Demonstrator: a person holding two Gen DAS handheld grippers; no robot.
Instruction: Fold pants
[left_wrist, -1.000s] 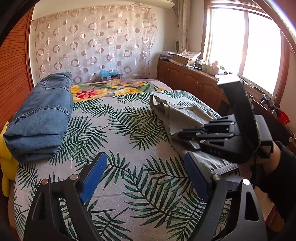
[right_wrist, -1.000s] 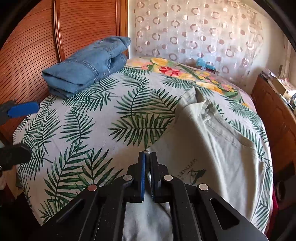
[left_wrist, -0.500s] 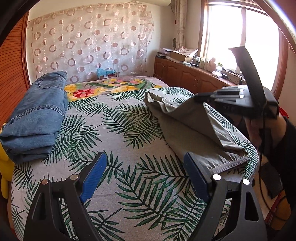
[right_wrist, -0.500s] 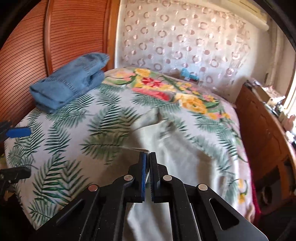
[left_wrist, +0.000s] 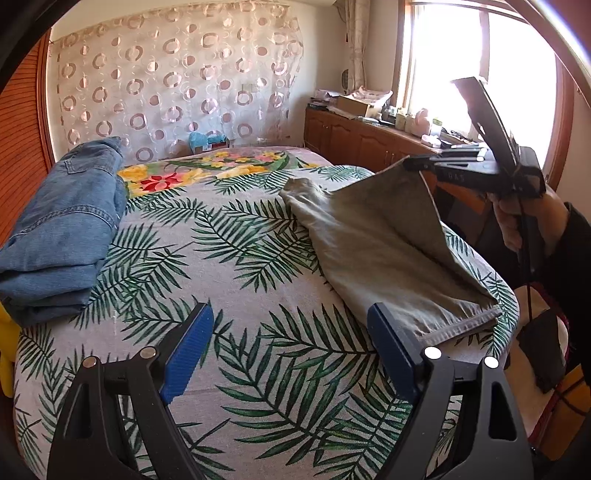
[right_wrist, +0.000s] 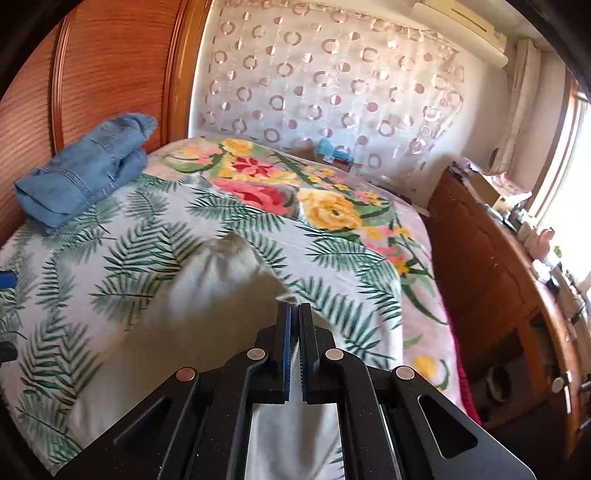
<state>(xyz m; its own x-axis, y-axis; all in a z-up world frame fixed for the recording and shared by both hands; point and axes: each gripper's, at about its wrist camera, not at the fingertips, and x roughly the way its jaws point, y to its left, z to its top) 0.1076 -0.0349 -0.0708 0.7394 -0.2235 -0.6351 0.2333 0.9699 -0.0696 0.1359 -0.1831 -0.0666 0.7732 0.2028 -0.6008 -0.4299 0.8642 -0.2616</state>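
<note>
Left gripper (left_wrist: 290, 347) wide, blue pads apart, nothing between, hovering over palm-print bedspread (left_wrist: 236, 266). Left wrist view: grey-green pants (left_wrist: 373, 236) on right half of bed, one corner lifted off the cover, pinched in right gripper (left_wrist: 410, 164); hem end lying flat near right finger (left_wrist: 391, 350) of left gripper. Hand (left_wrist: 517, 218) gripping the right tool's handle. Folded jeans (left_wrist: 62, 229) stacked at left edge, well apart from pants. Wooden cabinet (left_wrist: 354, 140) under window

Right wrist view: right gripper (right_wrist: 294, 314) clamped tight on pants (right_wrist: 207, 291) edge, fabric draping down-left onto bedspread (right_wrist: 122, 254). Jeans (right_wrist: 85, 170) far left by wooden headboard (right_wrist: 110, 66). Floral blanket (right_wrist: 295, 192) beyond pants
</note>
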